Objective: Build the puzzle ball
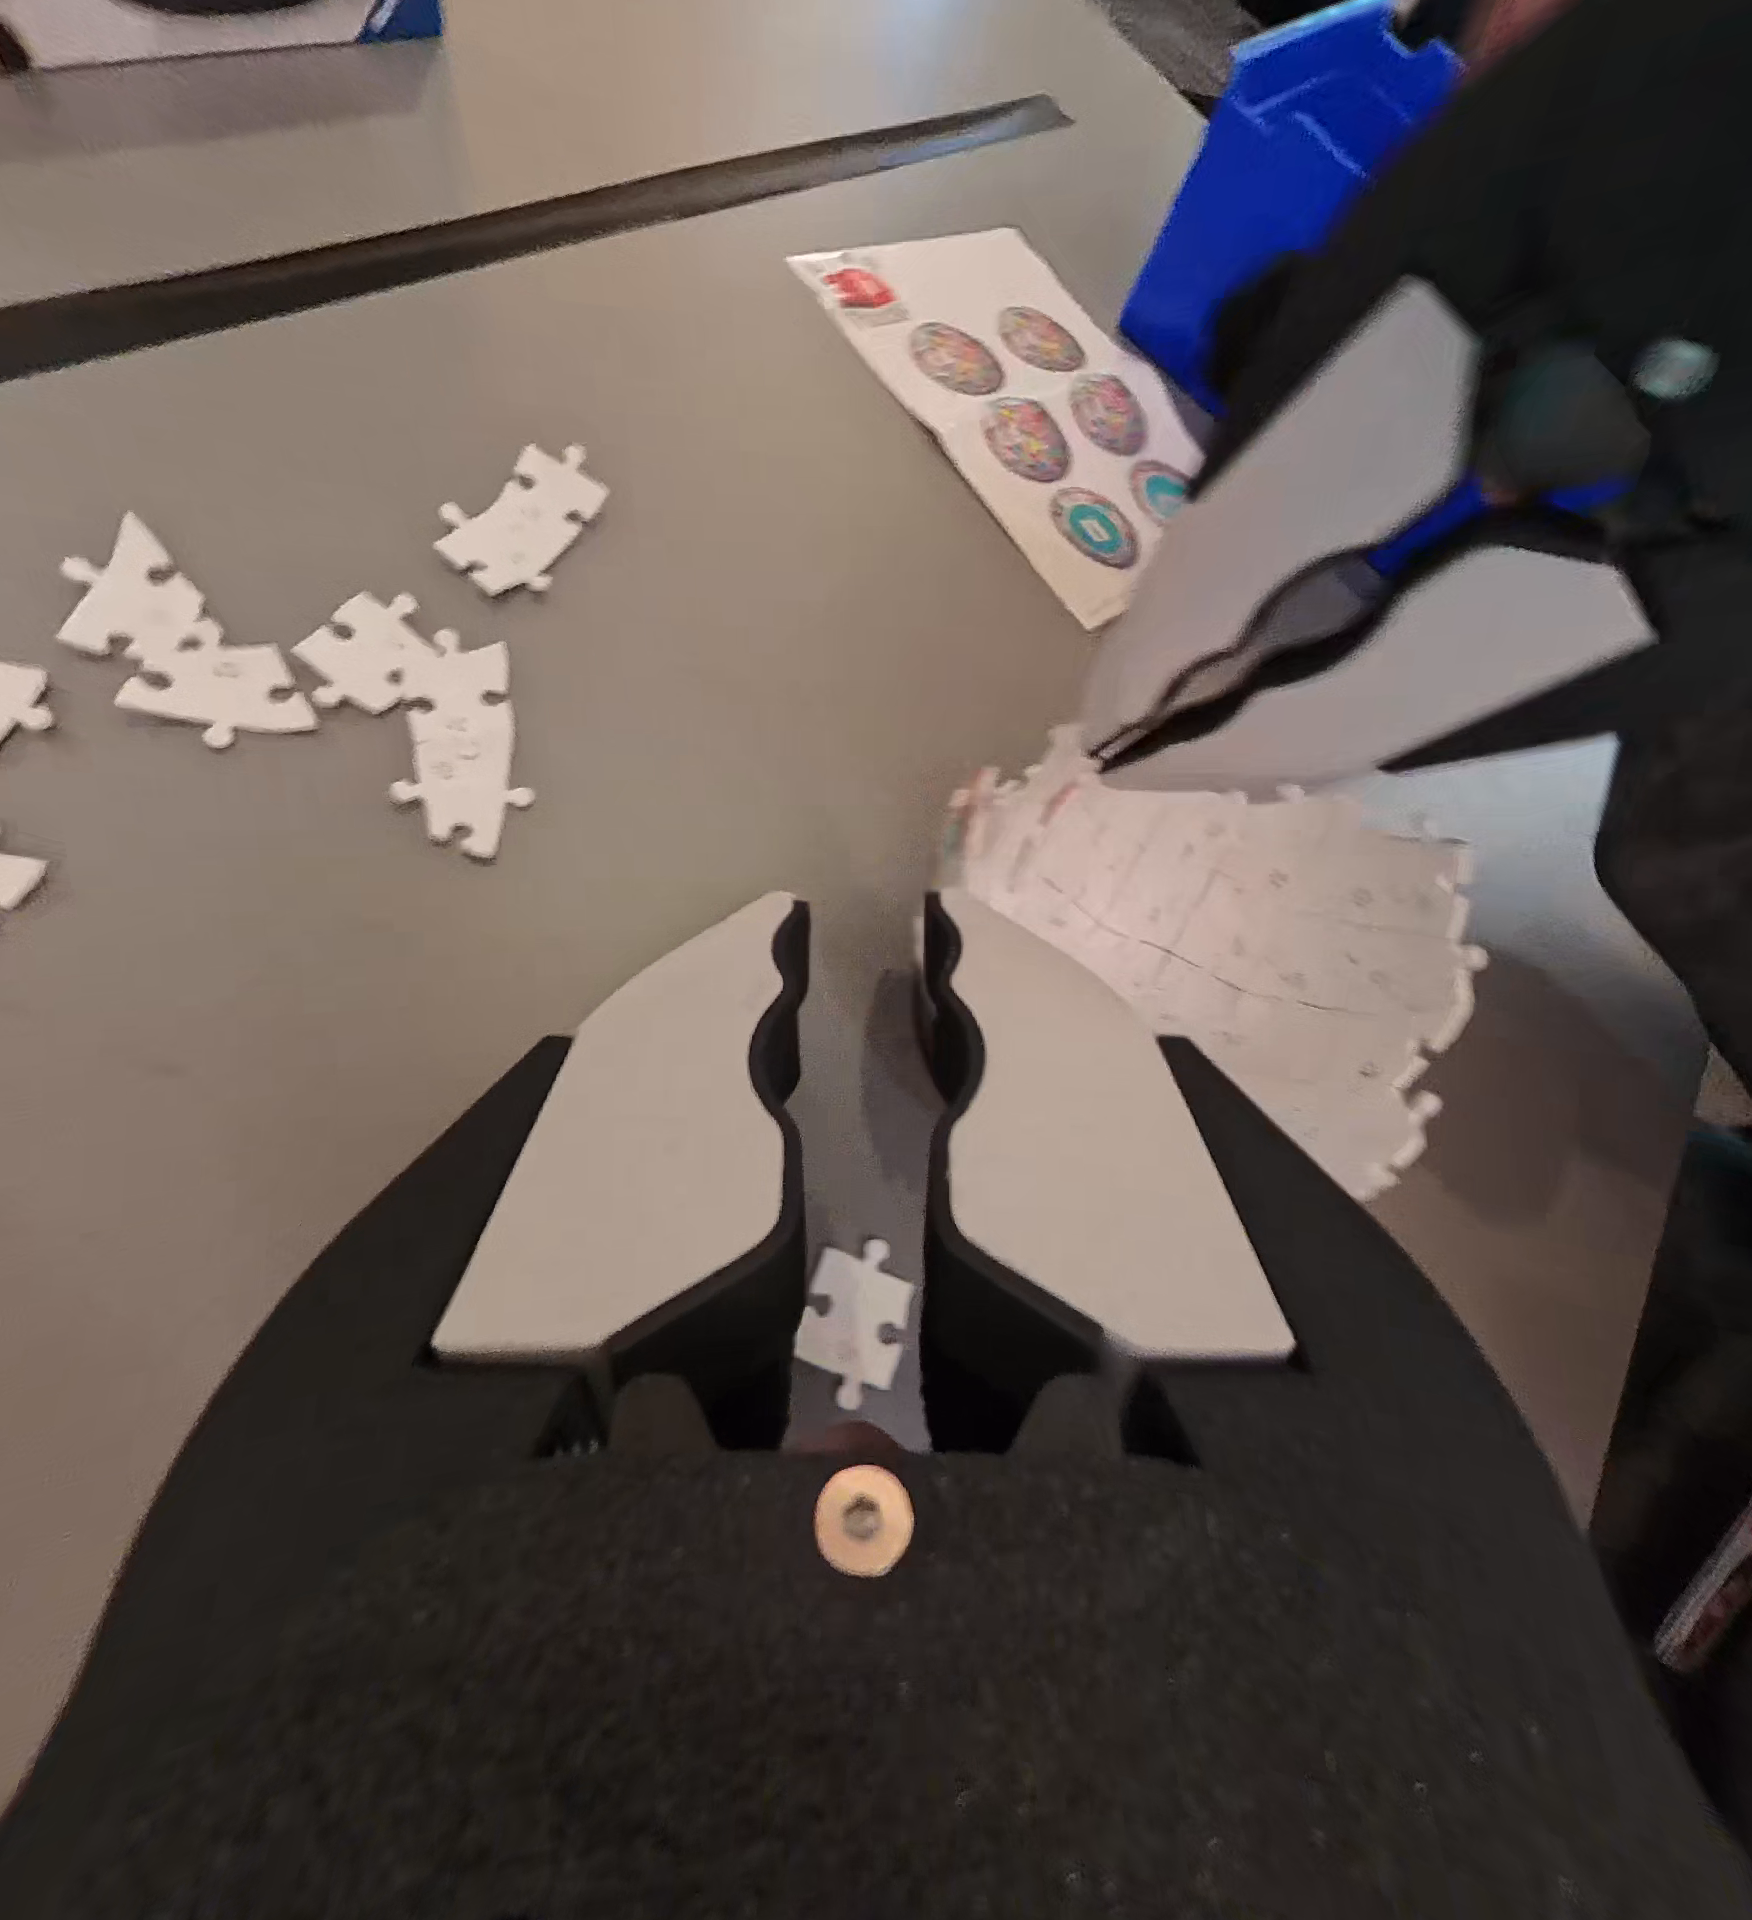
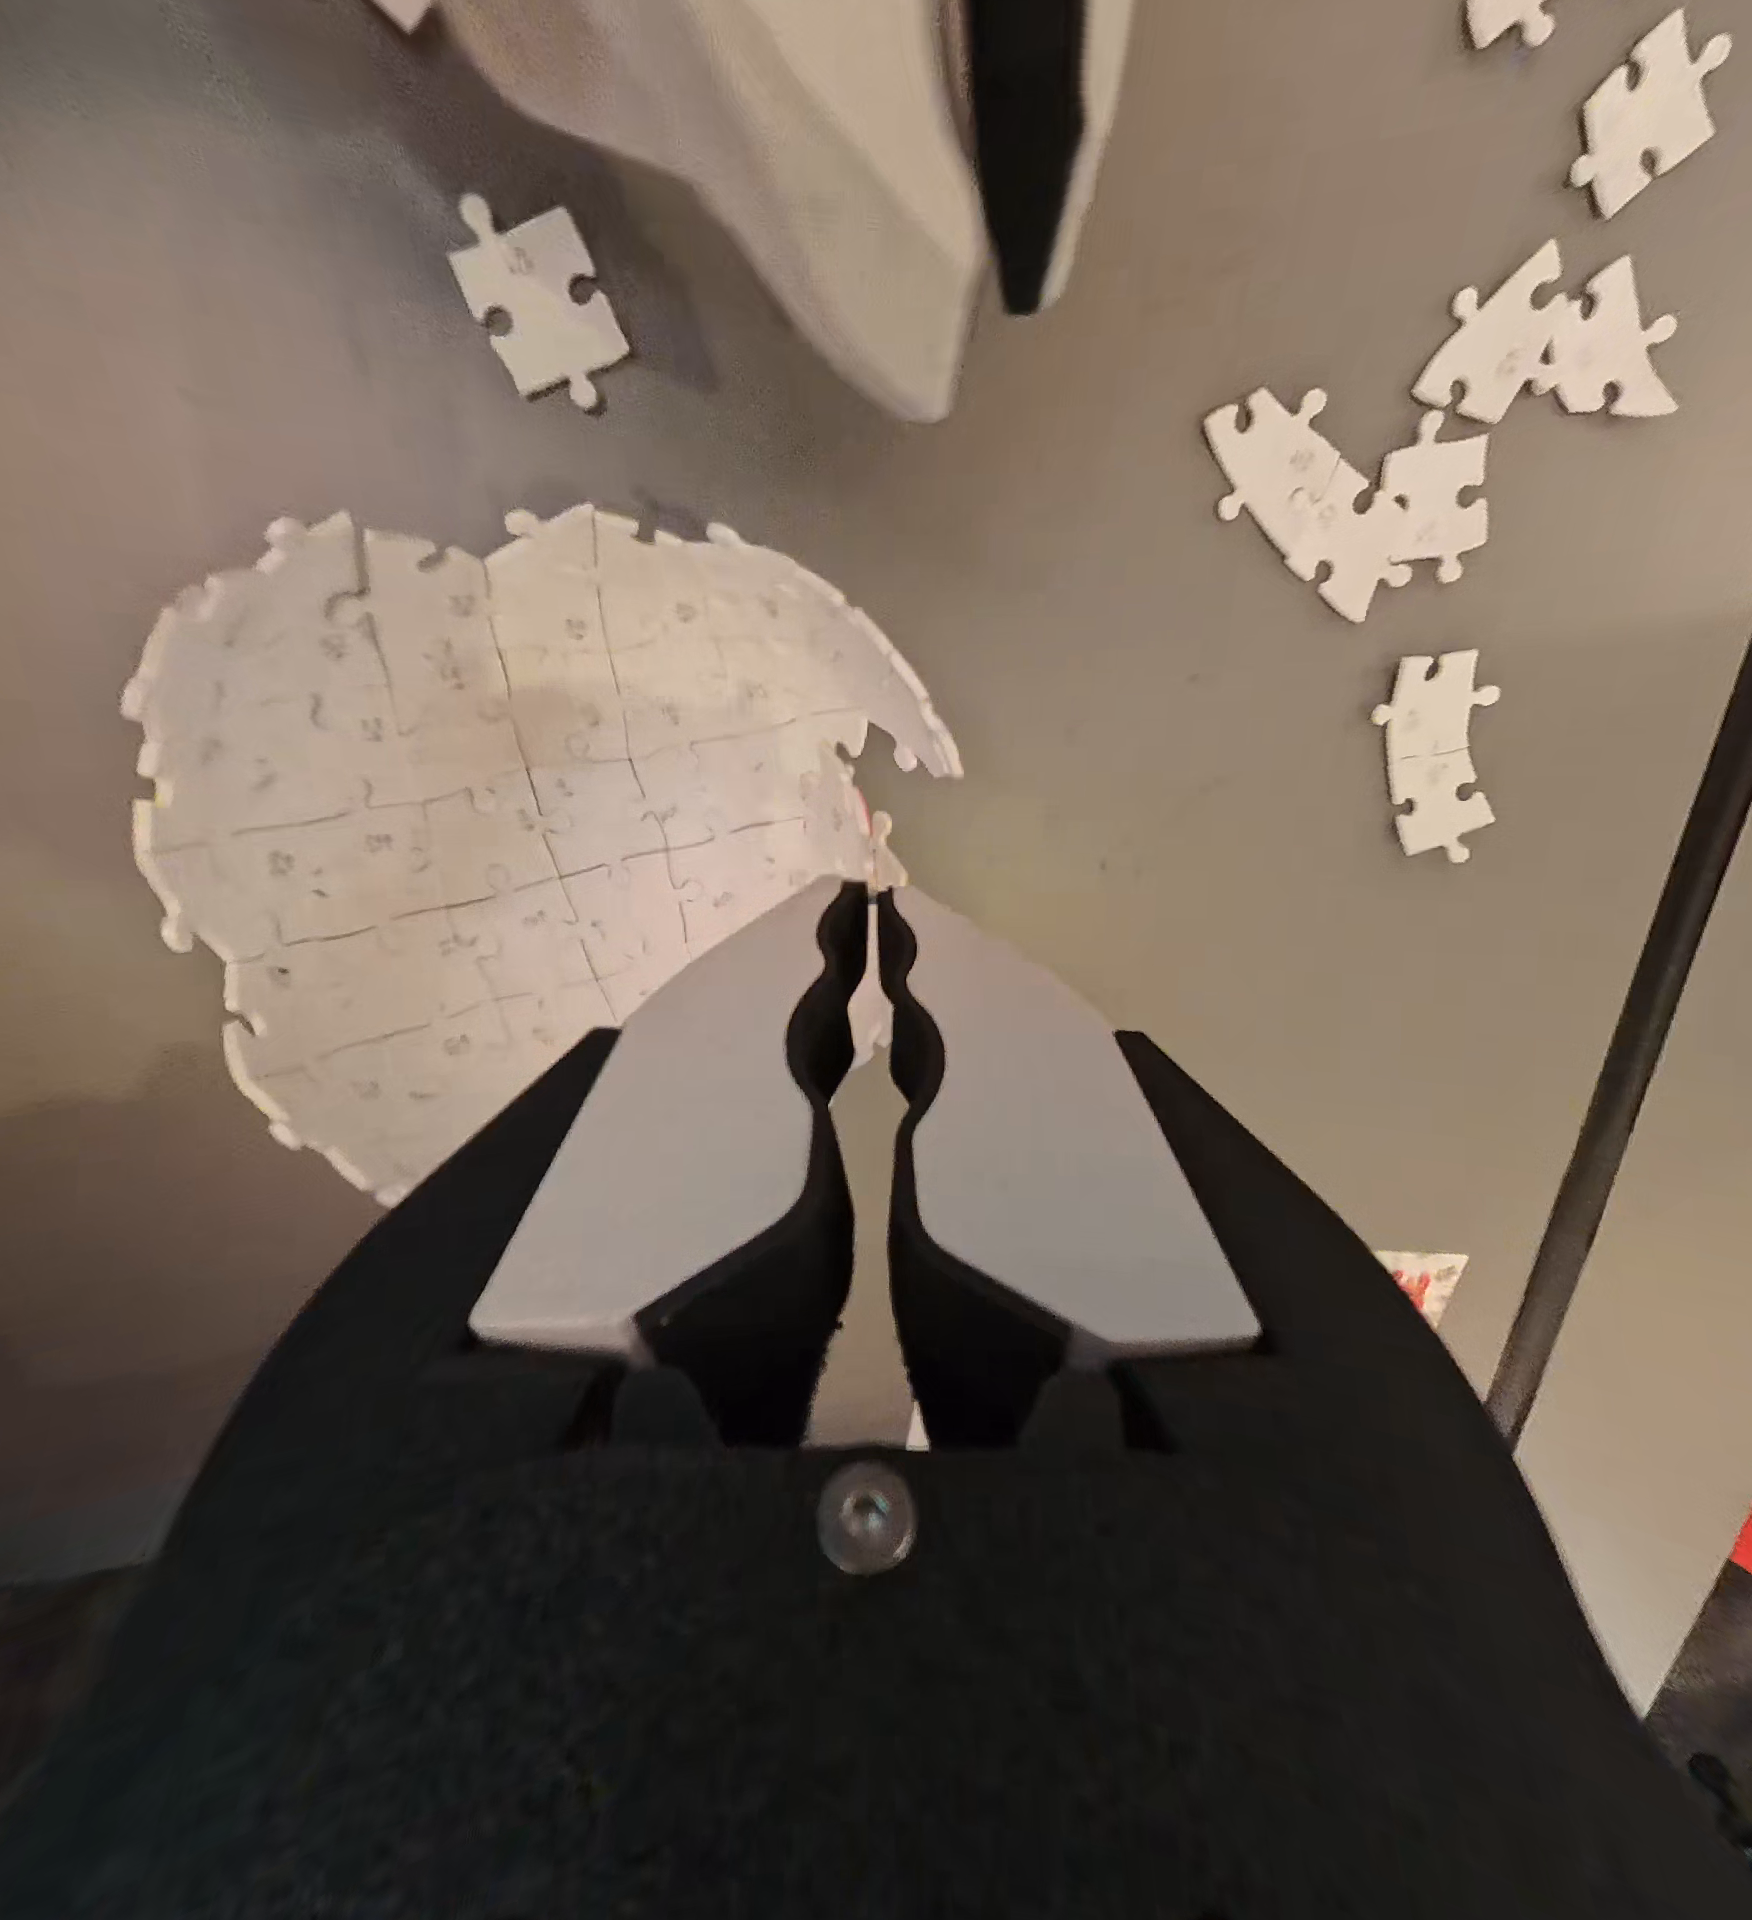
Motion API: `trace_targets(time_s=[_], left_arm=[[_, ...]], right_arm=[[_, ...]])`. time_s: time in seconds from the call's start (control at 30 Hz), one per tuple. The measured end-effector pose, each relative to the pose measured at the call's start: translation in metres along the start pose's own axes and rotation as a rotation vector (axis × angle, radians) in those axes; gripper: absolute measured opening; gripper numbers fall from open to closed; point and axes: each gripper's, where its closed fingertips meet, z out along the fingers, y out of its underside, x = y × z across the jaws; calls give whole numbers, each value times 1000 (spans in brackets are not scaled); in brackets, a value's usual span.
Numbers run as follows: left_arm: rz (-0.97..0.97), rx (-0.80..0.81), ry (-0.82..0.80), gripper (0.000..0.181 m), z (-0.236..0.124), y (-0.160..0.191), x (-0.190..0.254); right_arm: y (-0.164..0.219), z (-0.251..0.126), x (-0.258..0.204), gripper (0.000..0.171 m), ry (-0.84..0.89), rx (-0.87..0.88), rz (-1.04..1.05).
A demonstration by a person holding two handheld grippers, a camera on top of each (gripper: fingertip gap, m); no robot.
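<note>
White curved puzzle shell (image 2: 498, 821), a partly built bowl of joined plastic pieces, fills the centre left of the right wrist view with its hollow, printed inner side facing the camera and its longer span running from upper right to lower left. The right gripper (image 2: 872, 896) has its fingers pinched almost together on the shell's right rim, grasping a single edge piece there. In the left wrist view the same shell (image 1: 1215, 935) sits at centre right, fanning out toward the lower right, gripped at its upper edge. The left gripper (image 1: 864, 920) is spread a little and holds nothing; its right finger (image 1: 1048, 1122) overlaps the shell's near edge, though contact is unclear. One loose white puzzle piece (image 1: 854, 1314) lies on the grey table (image 1: 643, 727) between those fingers. More loose white pieces (image 1: 311, 655) are scattered at the left, and a printed instruction sheet (image 1: 1007, 405) lies at upper right.
</note>
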Motion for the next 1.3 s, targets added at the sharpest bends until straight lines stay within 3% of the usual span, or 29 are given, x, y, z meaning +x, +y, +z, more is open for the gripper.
trace_targets(time_s=[0.17, 0.37, 0.57, 0.93, 1.13, 1.3], left_arm=[[-96, -82, 68, 4, 31, 11, -26], [59, -256, 21, 0, 72, 26, -38], [146, -346, 78, 0, 91, 37, -31], [152, -332, 108, 0, 91, 34, -30], [114, -294, 152, 0, 74, 21, -23], [105, -303, 188, 15, 58, 16, -15]], right_arm=[[-2, 8, 1, 2, 13, -16, 29], [3, 20, 3, 2, 28, -48, 47], [0, 26, 6, 2, 38, -32, 56], [-3, 25, 10, 2, 85, 3, 108], [-1, 27, 13, 2, 119, 60, 158], [-2, 24, 15, 2, 138, 90, 166]])
